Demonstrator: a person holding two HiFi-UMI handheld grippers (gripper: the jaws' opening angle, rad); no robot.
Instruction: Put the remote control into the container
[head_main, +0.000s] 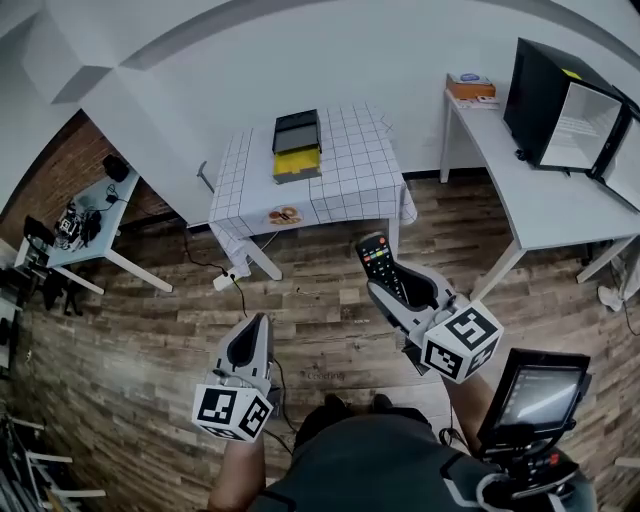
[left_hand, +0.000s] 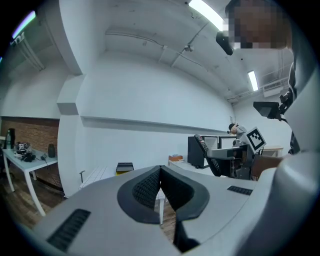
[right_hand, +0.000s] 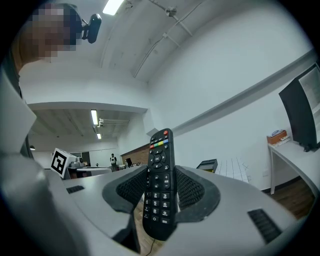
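Remote control, slim black plastic (right_hand: 160, 170), sits clamped near its lower end in the right gripper (right_hand: 160, 192) (most of its length projects). It is well short of the black-and-yellow container (head_main: 297, 146) on the checked table (head_main: 350, 185). Risk: it may pivot or slip in carriage. Left gripper (left_hand: 160, 192) closed, empty.

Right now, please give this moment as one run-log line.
right gripper: shut on black plastic remote control | left gripper: shut, empty | yellow-and-black container: on checked table

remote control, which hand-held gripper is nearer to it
Right. The right hand-held gripper is shut on the remote control; the left hand-held gripper, shut and empty, hangs apart, to its left.
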